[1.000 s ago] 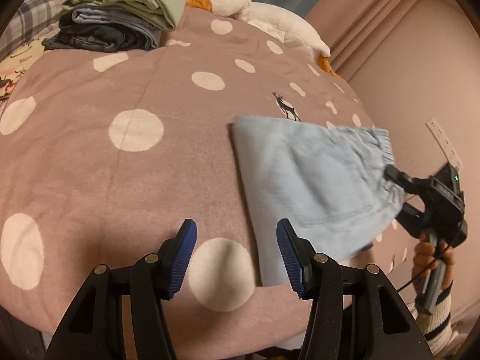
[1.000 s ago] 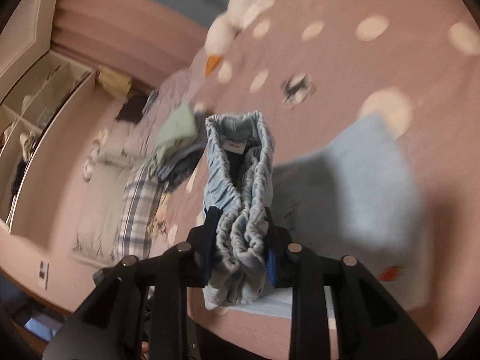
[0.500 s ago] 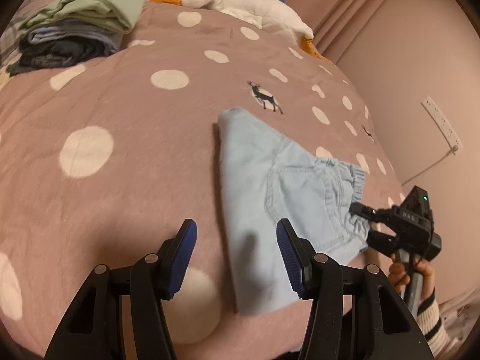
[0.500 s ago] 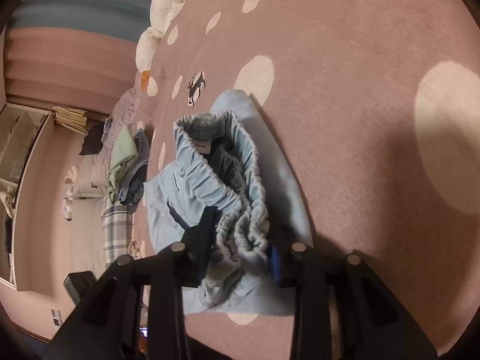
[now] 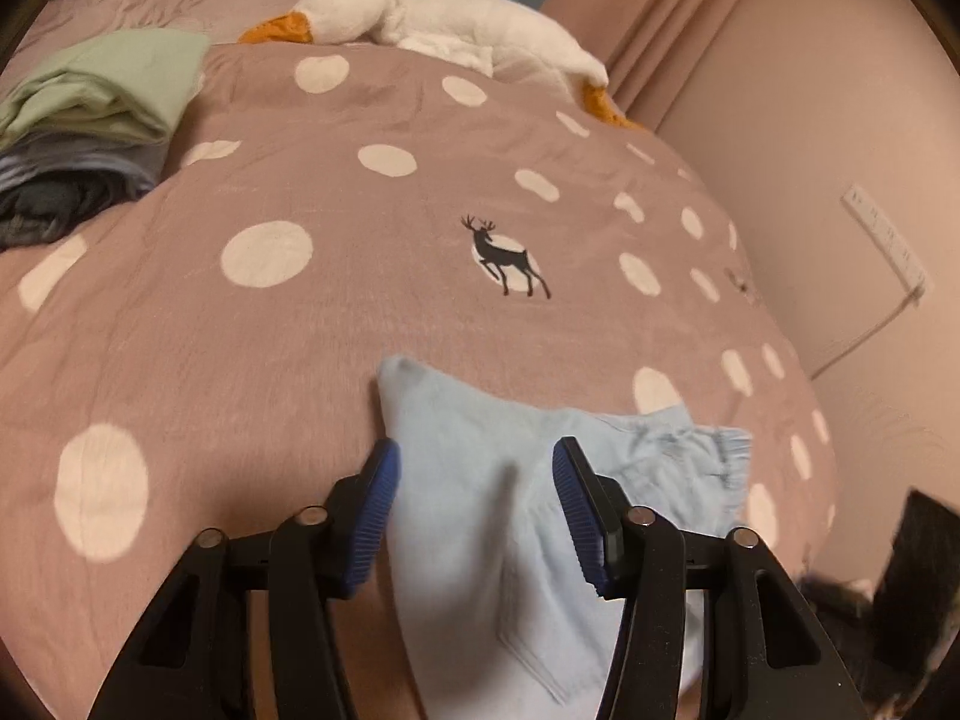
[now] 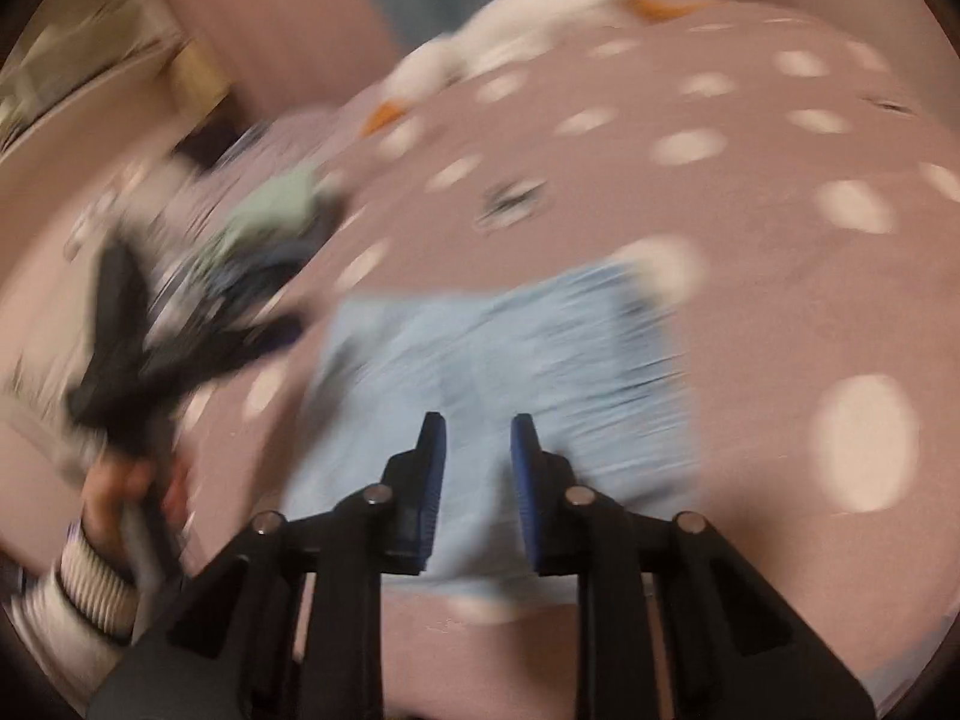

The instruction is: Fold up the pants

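Soft pale-blue folded pants [image 5: 516,546] with gathered elastic waistband, flat on mauve white-dotted quilt [image 5: 288,324]. Left gripper [image 5: 474,468] half-wide, closing, blue ribbed pads astride fabric, not pinching. Right gripper [image 6: 474,441] narrow, closing, empty above pants; view blurred.

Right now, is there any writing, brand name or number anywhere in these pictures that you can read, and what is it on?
No readable text in either view.
Bed cover: a printed deer and white dots only, no words.
Light blue pants: no label showing.
Wall strip: markings too small to read.
Right wrist view: too blurred for reading anything.
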The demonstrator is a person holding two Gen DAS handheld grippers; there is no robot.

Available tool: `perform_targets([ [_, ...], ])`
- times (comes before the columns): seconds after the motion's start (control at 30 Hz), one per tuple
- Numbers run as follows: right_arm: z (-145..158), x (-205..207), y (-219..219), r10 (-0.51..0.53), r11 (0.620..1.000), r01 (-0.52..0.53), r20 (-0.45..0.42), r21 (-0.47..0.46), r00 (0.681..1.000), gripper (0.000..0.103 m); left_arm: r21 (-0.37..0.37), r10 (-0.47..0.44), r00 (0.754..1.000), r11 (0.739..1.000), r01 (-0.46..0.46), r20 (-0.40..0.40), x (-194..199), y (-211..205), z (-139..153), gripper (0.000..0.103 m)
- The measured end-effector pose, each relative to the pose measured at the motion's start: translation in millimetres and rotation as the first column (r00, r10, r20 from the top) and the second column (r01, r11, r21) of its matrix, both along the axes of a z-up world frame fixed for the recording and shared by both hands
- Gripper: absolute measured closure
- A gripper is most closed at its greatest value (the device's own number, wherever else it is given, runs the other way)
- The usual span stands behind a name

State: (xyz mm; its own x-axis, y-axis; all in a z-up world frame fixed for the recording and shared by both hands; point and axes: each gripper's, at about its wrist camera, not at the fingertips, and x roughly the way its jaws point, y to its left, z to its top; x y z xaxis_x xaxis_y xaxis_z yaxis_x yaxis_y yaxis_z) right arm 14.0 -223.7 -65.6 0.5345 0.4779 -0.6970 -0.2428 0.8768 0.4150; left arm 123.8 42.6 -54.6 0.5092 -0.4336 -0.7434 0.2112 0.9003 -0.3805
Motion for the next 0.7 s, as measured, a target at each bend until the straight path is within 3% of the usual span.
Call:
perform_targets([
  [0.07, -9.4, -2.7, 41.7, 0.129, 0.991, -0.129, 0.01, -0.037, 0.992, 0.093, 0.061, -0.015, 1.0, 0.998, 0.016, -0.018, 10.8, -8.0, -8.7, 0.084],
  [0.2, -19.4, -12.8, 106.9, 0.33, 0.938, -0.322, 0.051, -0.127, 0.942, 0.097, 0.103, -0.033, 0.997, 0.994, 0.04, -0.063, 27.9, -12.1, -26.3, 0.1],
  [0.33, -47.3, -16.1, 132.1, 0.408, 0.888, -0.408, -0.046, -0.211, 0.912, 0.097, 0.12, -0.032, 0.994, 0.992, 0.044, -0.1, 40.4, -10.2, -42.9, 0.101],
  [0.5, -55.1, -9.9, 124.8, 0.415, 0.888, -0.417, -0.055, -0.194, 0.908, 0.098, 0.185, -0.047, 0.998, 0.981, 0.054, -0.041, 44.7, -22.1, -43.6, 0.101],
  [0.63, -47.7, -6.9, 122.5, 0.434, 0.883, -0.439, -0.067, -0.166, 0.899, 0.095, 0.087, 0.035, 0.994, 0.996, -0.026, -0.102, 58.2, -7.6, -44.9, 0.101],
  [0.7, -35.8, -20.1, 107.9, 0.433, 0.893, -0.435, -0.039, -0.114, 0.9, 0.094, 0.055, 0.035, 0.996, 0.998, -0.031, -0.078, 49.7, -3.2, -34.4, 0.101],
])
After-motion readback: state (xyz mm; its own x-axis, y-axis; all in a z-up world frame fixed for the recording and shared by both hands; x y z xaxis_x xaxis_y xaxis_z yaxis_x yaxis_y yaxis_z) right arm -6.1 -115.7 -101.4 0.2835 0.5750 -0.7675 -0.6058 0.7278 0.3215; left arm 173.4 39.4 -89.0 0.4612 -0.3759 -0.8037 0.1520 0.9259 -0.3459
